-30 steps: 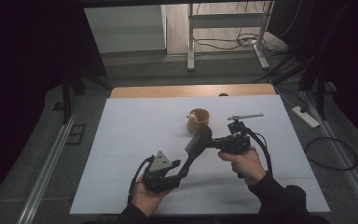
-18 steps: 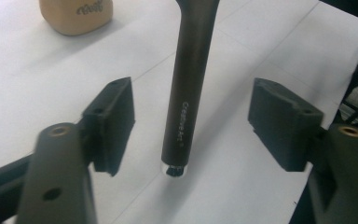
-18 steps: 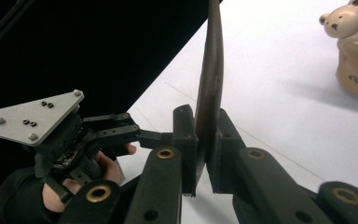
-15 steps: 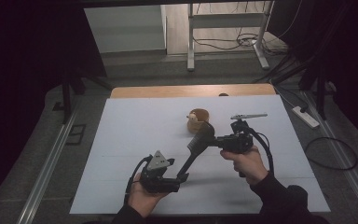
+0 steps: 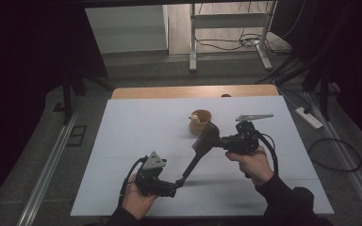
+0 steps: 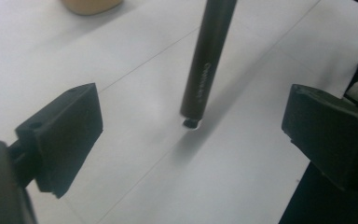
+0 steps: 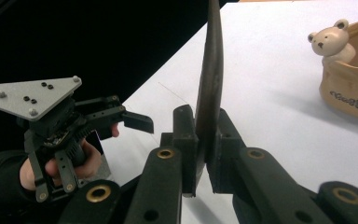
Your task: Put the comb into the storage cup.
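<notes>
Meanwhile right gripper [image 7: 204, 154] clamps spatula [image 7: 212, 79]; left gripper [image 6: 191, 135] just released it; bear [image 7: 328, 41] in cup [image 7: 349, 88]

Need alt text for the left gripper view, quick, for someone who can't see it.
The left gripper, jaws wide open, frames the tip of a dark spatula handle resting on the white table. A tan cup peeks in at the top.

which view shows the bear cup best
The right gripper view: the bear cup sits near, showing the bear's face and the tan wall's lettering. The high view shows the bear cup small, behind the dark utensil. The left gripper view catches its base at the top edge.
</notes>
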{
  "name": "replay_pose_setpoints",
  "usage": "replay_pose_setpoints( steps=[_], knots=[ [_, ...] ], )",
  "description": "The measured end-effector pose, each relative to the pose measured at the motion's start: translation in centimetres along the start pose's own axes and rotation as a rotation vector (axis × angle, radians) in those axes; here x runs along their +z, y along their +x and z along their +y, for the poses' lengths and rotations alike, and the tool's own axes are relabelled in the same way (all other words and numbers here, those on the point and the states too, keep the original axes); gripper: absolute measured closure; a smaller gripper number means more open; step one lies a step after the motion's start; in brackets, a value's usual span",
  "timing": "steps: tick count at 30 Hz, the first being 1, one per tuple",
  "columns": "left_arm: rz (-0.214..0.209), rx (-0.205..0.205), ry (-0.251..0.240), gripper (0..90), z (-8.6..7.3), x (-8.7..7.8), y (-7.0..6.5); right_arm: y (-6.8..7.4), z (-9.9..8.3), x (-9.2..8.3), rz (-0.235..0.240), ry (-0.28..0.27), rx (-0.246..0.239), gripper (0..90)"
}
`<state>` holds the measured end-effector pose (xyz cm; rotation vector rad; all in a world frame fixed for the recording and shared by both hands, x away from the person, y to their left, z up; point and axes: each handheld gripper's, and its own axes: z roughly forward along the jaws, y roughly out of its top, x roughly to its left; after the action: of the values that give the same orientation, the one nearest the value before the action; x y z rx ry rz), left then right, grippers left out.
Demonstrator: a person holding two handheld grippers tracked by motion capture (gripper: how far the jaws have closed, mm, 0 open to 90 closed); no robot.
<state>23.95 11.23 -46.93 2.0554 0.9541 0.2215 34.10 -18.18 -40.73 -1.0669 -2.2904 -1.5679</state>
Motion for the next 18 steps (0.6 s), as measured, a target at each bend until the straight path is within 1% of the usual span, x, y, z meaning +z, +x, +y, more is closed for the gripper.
replay_pose_setpoints(
  steps=[4,8,11,12,14,18],
  knots=[
    [0.004,-0.004,0.003,2.8,-0.3,-0.4,0.5,-0.1,0.1,-0.2,-0.006,-0.001,-0.007,83.6],
    [0.021,0.013,0.000,1.7,-0.6,-1.0,0.9,-0.2,0.1,-0.4,-0.008,-0.004,-0.020,83.6],
    [0.029,0.004,-0.022,1.5,-0.8,-1.7,1.2,-0.2,0.2,-0.5,-0.019,-0.005,-0.028,83.6],
    [0.033,0.004,-0.021,1.5,-0.8,-1.9,1.4,-0.2,0.2,-0.6,-0.024,-0.006,-0.031,83.6],
    [0.040,-0.006,-0.028,1.3,-1.0,-2.2,1.6,-0.3,0.3,-0.7,-0.032,-0.005,-0.035,83.6],
    [0.032,-0.018,-0.030,1.0,-1.5,-2.7,1.9,-0.4,0.5,-1.0,-0.051,-0.012,-0.037,83.6]
  ],
)
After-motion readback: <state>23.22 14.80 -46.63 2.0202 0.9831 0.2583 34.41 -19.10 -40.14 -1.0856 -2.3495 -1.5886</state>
